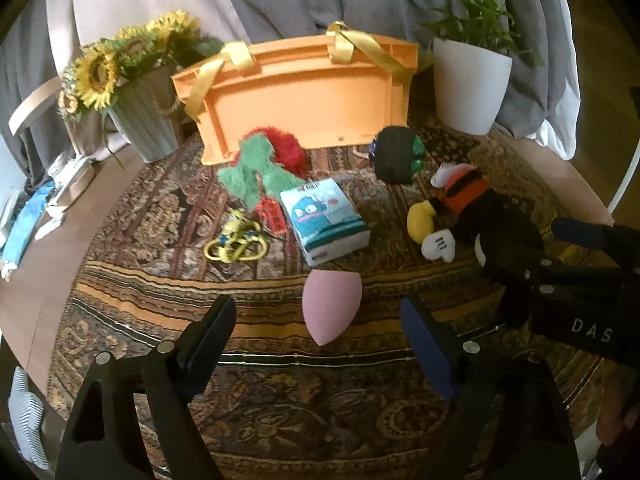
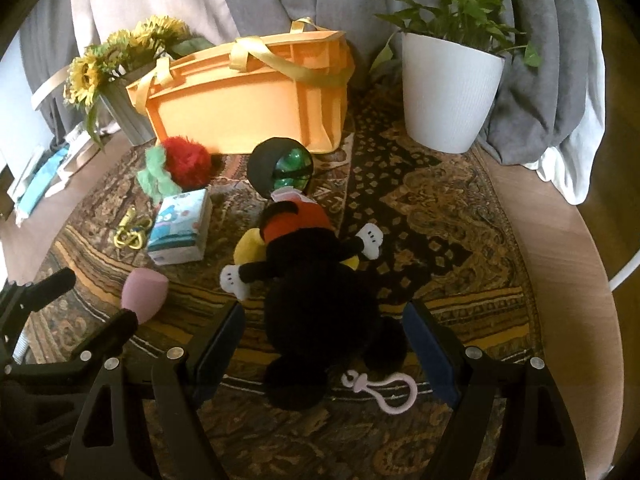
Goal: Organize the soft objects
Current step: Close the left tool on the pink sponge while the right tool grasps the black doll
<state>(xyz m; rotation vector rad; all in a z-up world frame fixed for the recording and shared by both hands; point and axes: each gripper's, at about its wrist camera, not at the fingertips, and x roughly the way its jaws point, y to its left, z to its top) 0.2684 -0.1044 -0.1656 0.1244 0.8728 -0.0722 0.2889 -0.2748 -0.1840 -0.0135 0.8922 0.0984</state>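
The left gripper (image 1: 320,328), fingers spread and empty, straddles the pink egg-shaped foam sponge (image 1: 330,305) on the patterned tabletop cloth (image 1: 160,300). The right gripper (image 2: 324,328), fingers likewise released, brackets the black plush mouse toy (image 2: 316,292). The orange plastic basket (image 1: 296,100) waits at twelve o'clock, probably their destination.

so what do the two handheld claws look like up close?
Both are matte black plastic: angular arms with triangular cutouts and silver round fasteners. Left claw and right claw have dark blue pads on the fingers. White "DAS" lettering marks the right claw's body.
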